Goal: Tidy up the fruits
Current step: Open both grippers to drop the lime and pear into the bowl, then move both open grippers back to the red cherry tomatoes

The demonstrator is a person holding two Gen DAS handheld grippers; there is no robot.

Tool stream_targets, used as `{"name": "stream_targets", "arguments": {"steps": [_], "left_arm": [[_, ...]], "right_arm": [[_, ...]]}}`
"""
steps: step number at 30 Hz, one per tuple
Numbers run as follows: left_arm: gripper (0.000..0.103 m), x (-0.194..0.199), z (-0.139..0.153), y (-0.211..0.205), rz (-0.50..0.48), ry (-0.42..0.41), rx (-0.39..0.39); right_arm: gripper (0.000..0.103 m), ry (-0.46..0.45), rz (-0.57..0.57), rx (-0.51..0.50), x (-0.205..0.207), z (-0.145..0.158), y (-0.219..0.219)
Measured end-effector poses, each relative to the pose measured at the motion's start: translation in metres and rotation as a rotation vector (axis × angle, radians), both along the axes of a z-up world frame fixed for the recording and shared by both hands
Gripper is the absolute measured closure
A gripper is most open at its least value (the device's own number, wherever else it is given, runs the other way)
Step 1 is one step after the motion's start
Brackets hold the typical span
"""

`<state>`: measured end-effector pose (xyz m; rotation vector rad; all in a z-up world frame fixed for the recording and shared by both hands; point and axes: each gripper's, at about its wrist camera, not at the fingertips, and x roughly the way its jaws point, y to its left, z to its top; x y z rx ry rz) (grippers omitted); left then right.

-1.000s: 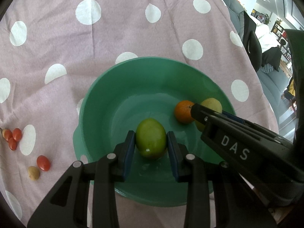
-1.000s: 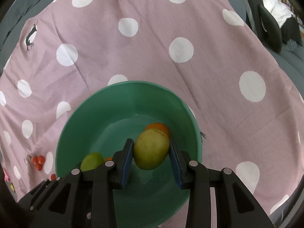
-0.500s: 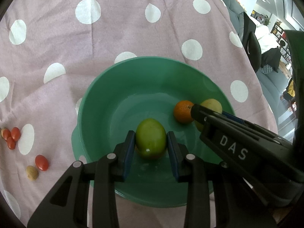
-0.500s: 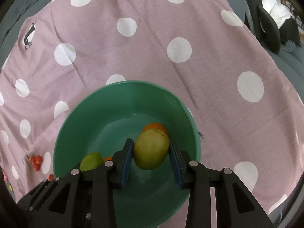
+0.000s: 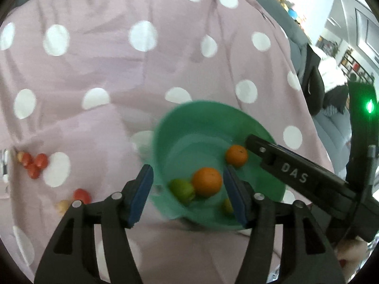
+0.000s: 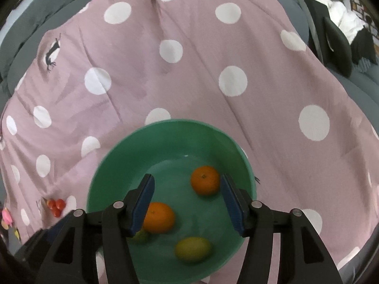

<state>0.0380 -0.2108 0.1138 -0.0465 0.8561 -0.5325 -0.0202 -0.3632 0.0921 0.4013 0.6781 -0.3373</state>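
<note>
Both spread wide, holding nothing: left gripper and right gripper above the green bowl. Inside the bowl: four fruits. Left of the bowl: loose tomatoes, nearer the left gripper.

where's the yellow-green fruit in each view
Left wrist: yellow-green fruit sits low in the green bowl, mostly hidden behind one blue pad.
Right wrist: it lies in full view at the bowl's near side.
Shared landmark: the red tomato cluster on the polka-dot cloth.
</note>
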Motion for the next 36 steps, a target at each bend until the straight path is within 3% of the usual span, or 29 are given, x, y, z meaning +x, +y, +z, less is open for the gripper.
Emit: {"name": "stream_targets", "arguments": {"steps": [4, 6, 11, 14, 19, 25, 31, 36], "left_arm": [[0.035, 0.000, 0.011, 0.036, 0.076, -0.031, 0.000], [0.027, -0.001, 0.014, 0.052, 0.105, -0.047, 0.022], [0.027, 0.012, 0.021, 0.102, 0.166, -0.084, 0.102], [0.023, 0.021, 0.028, 0.140, 0.279, -0.115, 0.123], [0.021, 0.032, 0.026, 0.214, 0.438, -0.068, 0.036], [0.021, 0.038, 0.016, 0.253, 0.531, -0.033, 0.038], [0.022, 0.047, 0.001, 0.263, 0.500, 0.012, -0.006], [0.029, 0.056, -0.013, 0.256, 0.455, 0.035, -0.015]], "right_arm": [[0.044, -0.016, 0.011, -0.015, 0.000, 0.006, 0.007], [0.044, -0.027, 0.022, -0.025, 0.000, 0.009, 0.013], [0.041, -0.061, 0.065, -0.036, 0.001, 0.018, 0.028], [0.036, -0.082, 0.093, -0.053, 0.005, 0.024, 0.043], [0.036, -0.106, 0.185, -0.059, 0.017, 0.028, 0.073], [0.036, -0.074, 0.373, -0.145, 0.033, 0.019, 0.130], [0.036, 0.024, 0.558, -0.163, 0.056, -0.013, 0.187], [0.036, 0.096, 0.611, -0.155, 0.069, -0.040, 0.210]]}}
